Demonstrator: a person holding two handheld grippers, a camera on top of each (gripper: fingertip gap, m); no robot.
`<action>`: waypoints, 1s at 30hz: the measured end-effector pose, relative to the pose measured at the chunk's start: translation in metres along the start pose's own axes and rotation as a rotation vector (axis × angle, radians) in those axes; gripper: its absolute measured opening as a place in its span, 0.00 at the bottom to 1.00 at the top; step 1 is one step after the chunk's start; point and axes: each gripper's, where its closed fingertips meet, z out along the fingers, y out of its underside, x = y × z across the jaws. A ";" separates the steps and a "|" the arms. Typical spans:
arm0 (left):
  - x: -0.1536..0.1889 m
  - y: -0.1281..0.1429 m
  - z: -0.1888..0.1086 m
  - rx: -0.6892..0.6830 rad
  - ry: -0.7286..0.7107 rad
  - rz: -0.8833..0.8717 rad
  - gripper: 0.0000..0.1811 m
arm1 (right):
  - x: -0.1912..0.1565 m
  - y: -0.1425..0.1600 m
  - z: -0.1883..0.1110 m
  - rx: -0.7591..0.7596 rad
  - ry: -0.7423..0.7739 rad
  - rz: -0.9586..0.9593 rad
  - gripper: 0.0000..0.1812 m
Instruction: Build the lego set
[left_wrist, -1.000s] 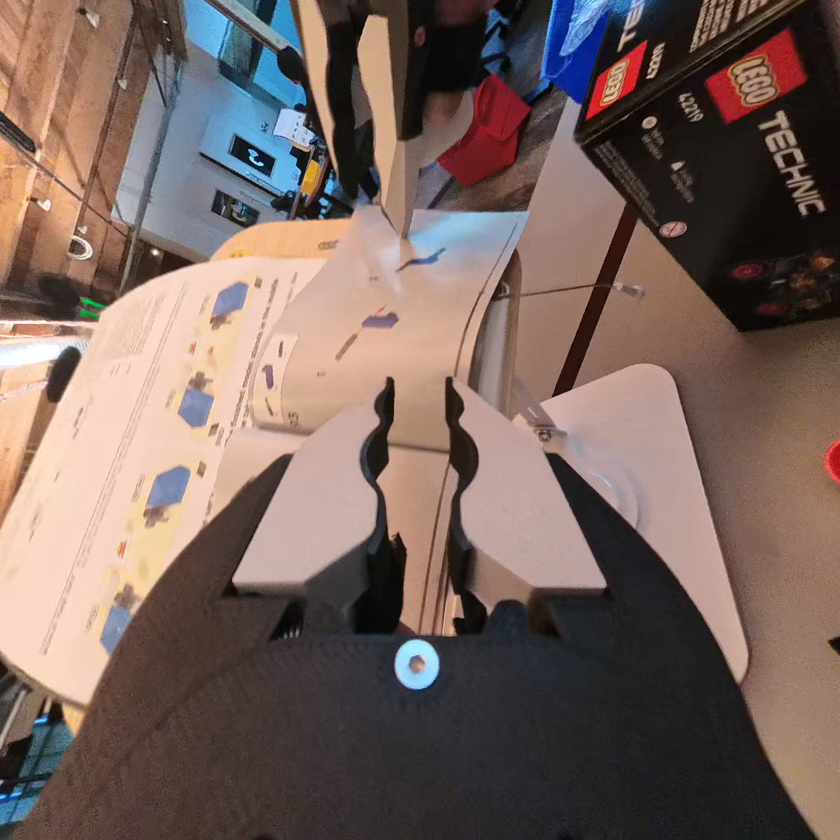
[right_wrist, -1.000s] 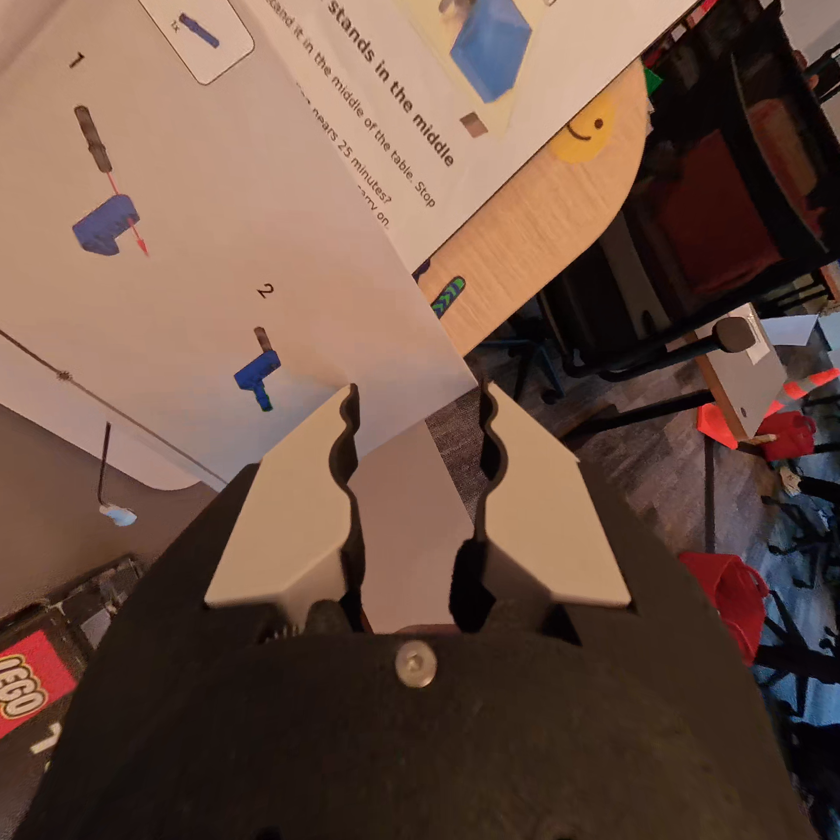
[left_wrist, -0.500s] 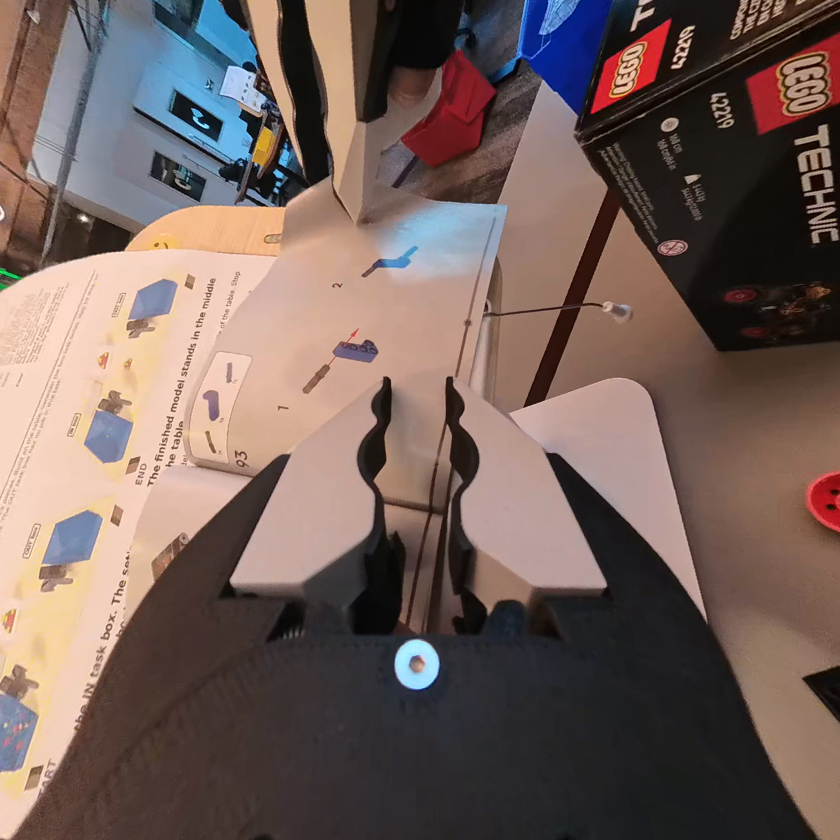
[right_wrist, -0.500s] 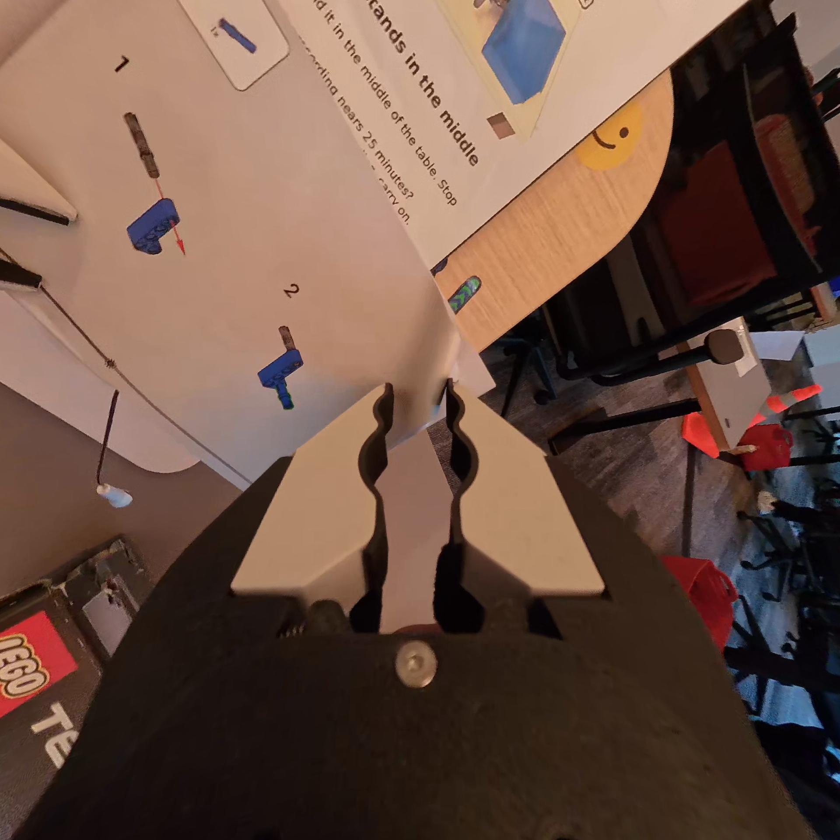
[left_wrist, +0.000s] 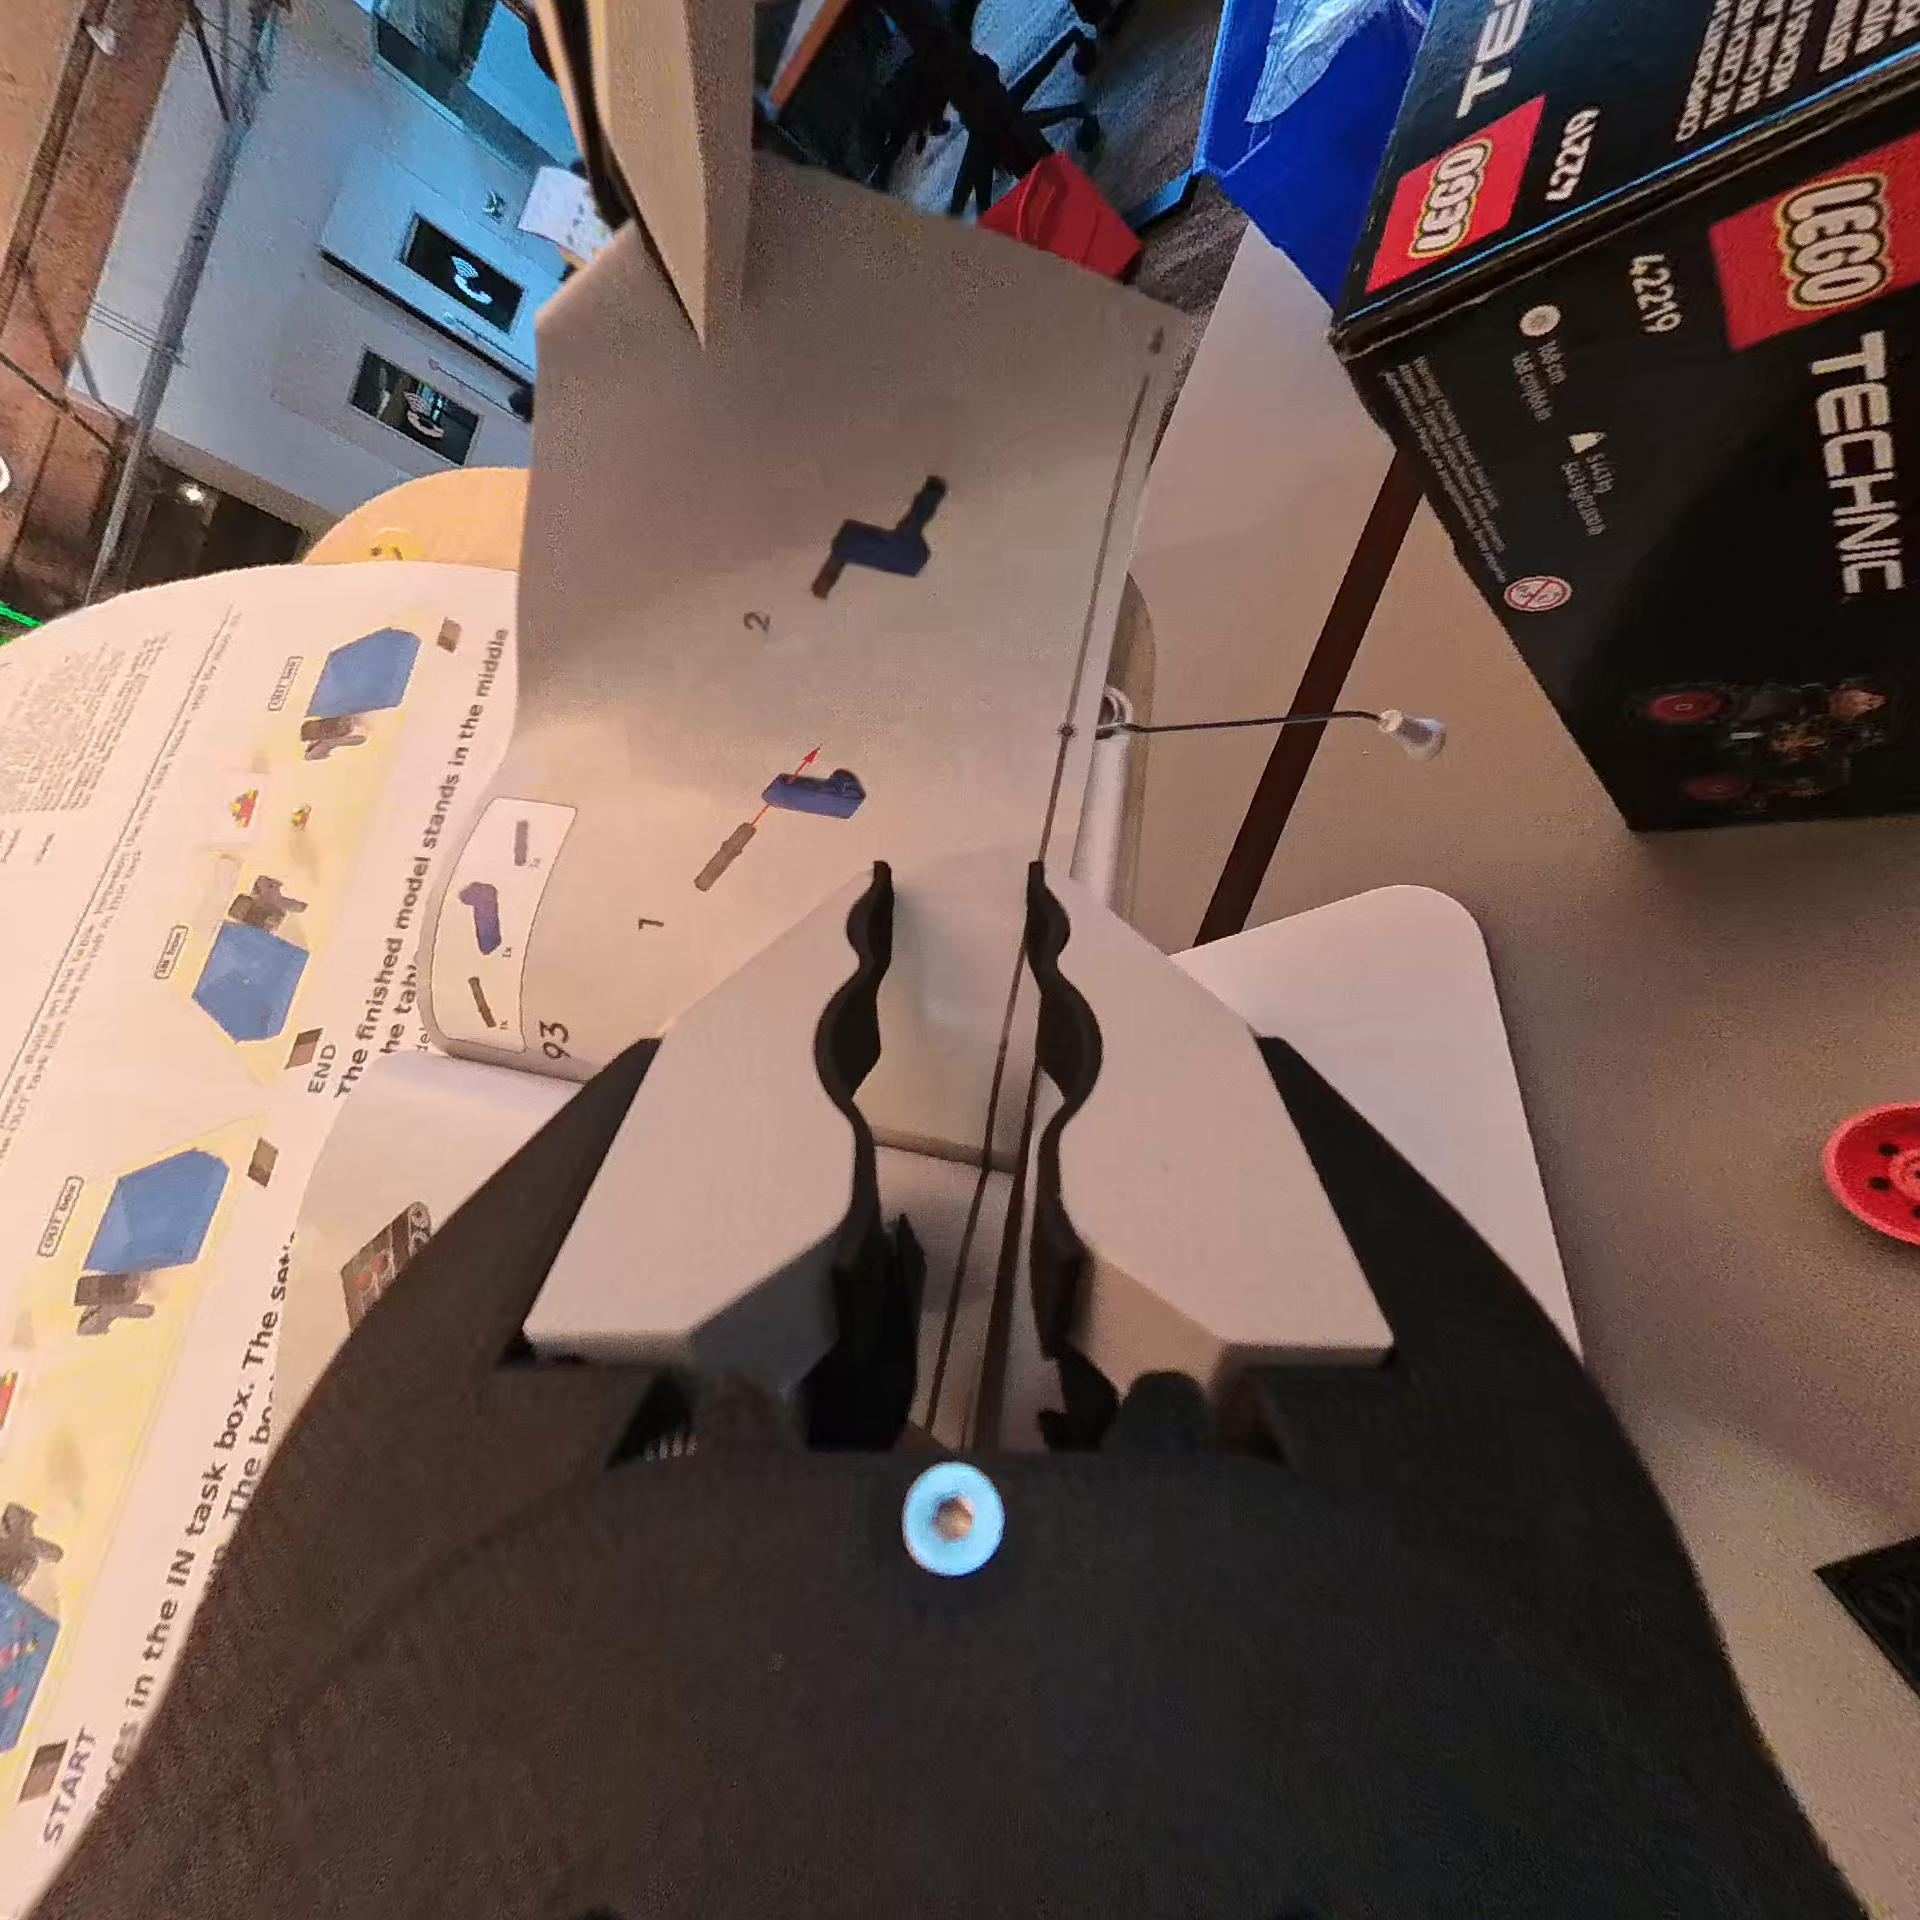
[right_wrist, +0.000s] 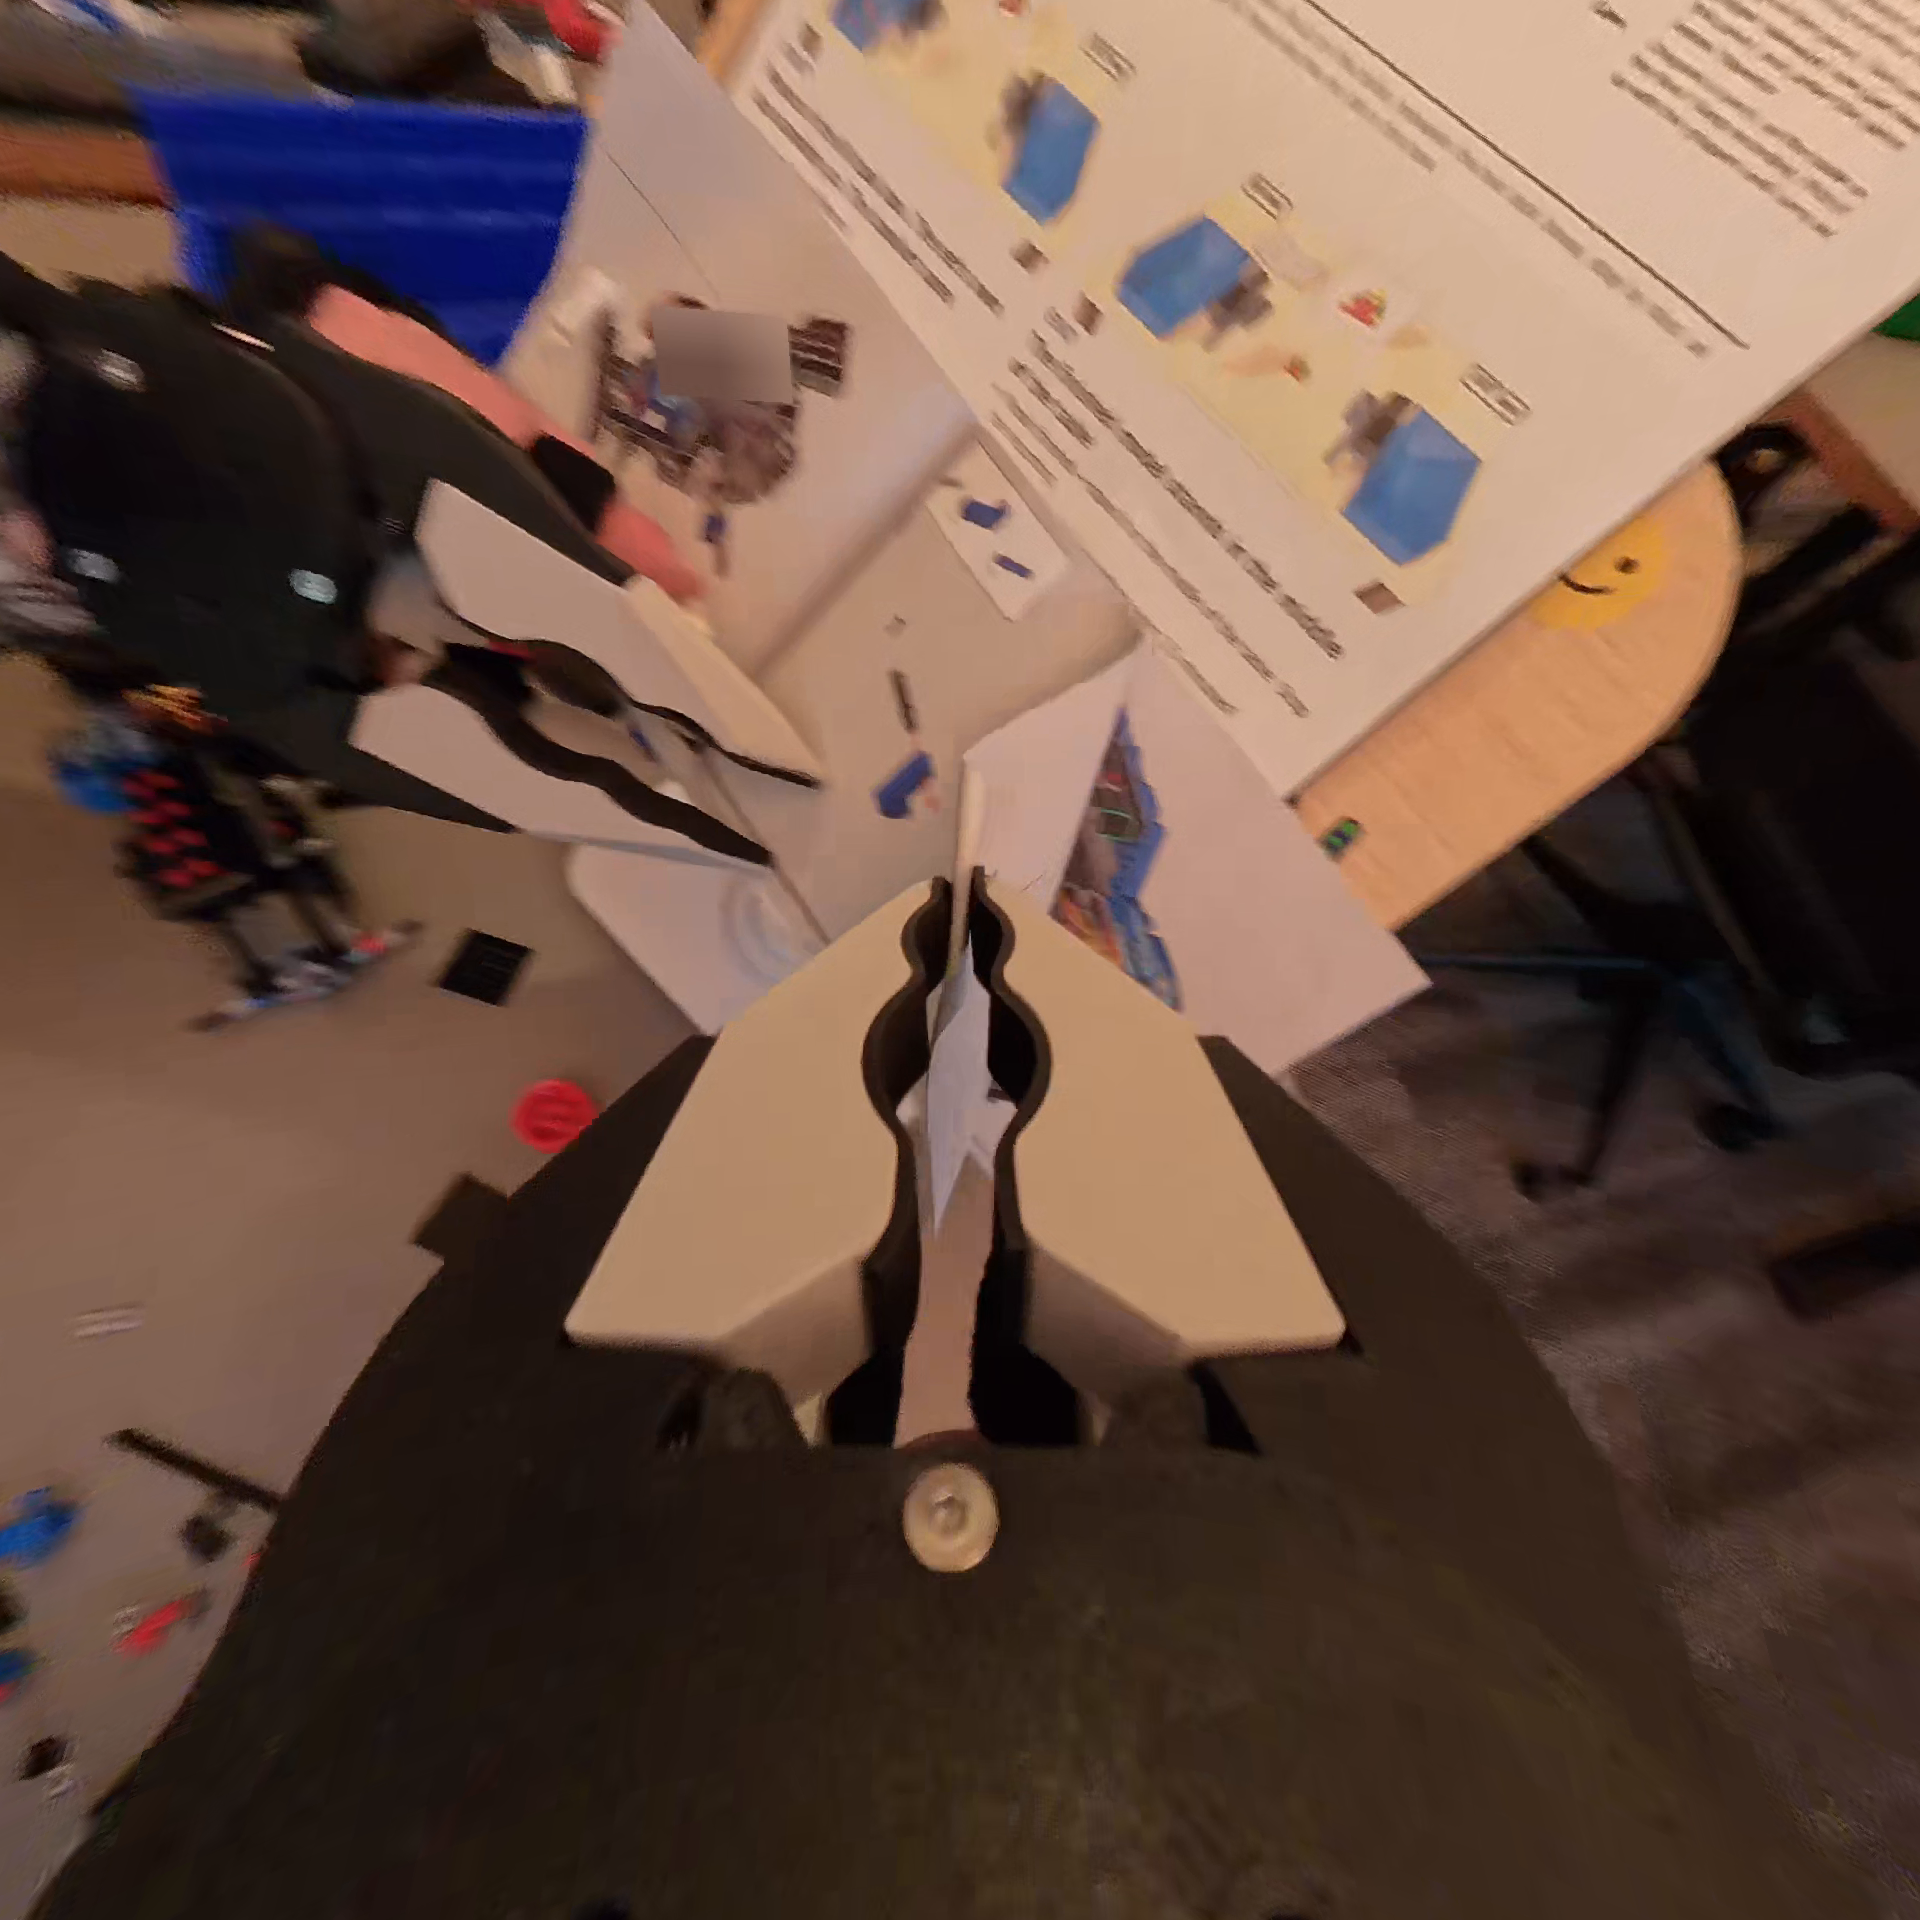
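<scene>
Now the instruction booklet (left_wrist: 831, 540) stands open on the table (left_wrist: 1714, 987) beside the box (left_wrist: 1714, 436) | right gripper (right_wrist: 961, 894) clenched on a page corner, lifting it to turn it | left gripper (left_wrist: 956, 883) parted, empty, steadying the spine | versus earlier: right fingers have closed, page risen.

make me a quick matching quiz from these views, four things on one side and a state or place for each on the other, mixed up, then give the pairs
Things:
1. right gripper
2. left gripper
3. red wheel
4. black box

States or places:
A. lying flat on the table, right of the booklet
B. shut on booklet pages
C. standing on the table at far right
D. open, over the booklet's spine

Pairs: 1-B, 2-D, 3-A, 4-C
</scene>
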 end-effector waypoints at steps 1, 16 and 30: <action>0.000 -0.001 -0.001 0.005 0.002 -0.008 0.13 | -0.007 -0.003 0.000 0.013 -0.029 0.011 0.01; -0.016 -0.056 -0.057 0.467 0.198 -0.530 0.20 | -0.075 -0.047 0.024 0.214 -0.231 0.068 0.10; -0.026 -0.058 -0.075 0.652 0.291 -0.739 0.21 | -0.087 -0.057 0.027 0.334 -0.314 0.175 0.15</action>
